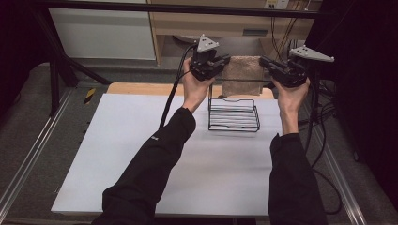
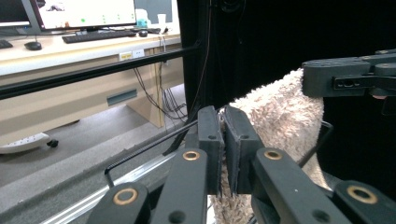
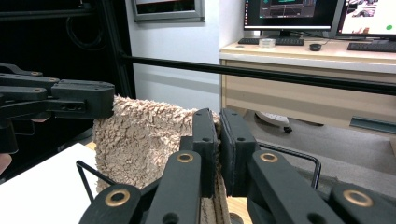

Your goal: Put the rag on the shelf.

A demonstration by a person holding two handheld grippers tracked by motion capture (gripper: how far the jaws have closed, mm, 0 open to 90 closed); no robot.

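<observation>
A beige fluffy towel hangs spread between my two grippers, above a black wire rack that stands on the white table sheet. My left gripper is shut on the towel's upper left corner, and my right gripper is shut on its upper right corner. In the left gripper view the jaws pinch the towel's edge, with the right gripper beyond. In the right gripper view the jaws pinch the towel, and the left gripper holds the far corner.
The rack's top rail runs just under the towel. A black frame bar crosses behind the table, with a wooden desk beyond it. Cables trail from both grippers. Grey floor lies on both sides of the table.
</observation>
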